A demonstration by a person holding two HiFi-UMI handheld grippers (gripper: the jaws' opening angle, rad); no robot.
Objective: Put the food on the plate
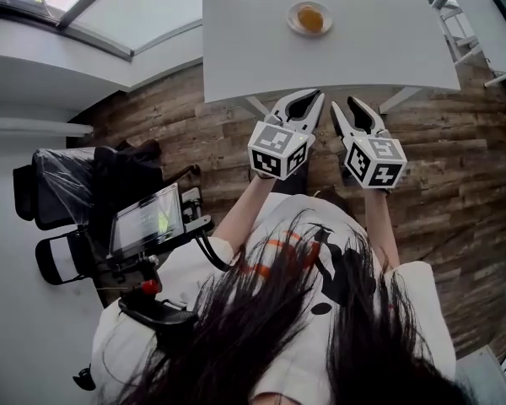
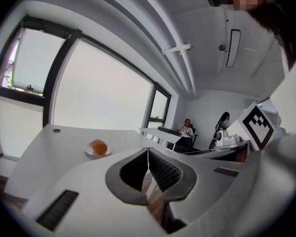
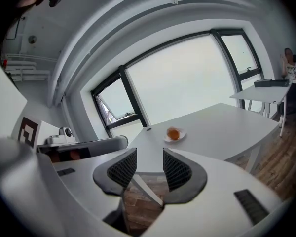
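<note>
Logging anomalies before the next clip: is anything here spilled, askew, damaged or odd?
Nothing stands out. The orange food sits on the plate on the white table, nothing spilled. The left gripper, shut, and the right gripper, open, are both empty, short of the table's near edge.

White T-shirt (image 1: 274, 218) with short sleeves (image 1: 190, 264), and an orange and black picture (image 1: 266, 268) on the front. Long hair (image 1: 261, 344) over it. Left gripper (image 1: 308, 98) and right gripper (image 1: 346, 104) both pale grey and smooth, shaped like a bird's beak. Black rubber pads (image 3: 122, 169) inside each beak, bumpy with a criss-cross pattern. A small dark slot (image 2: 59, 209) on the outer side of each jaw. At the near end of each, a white cube (image 1: 278, 148) with black square marks.
</note>
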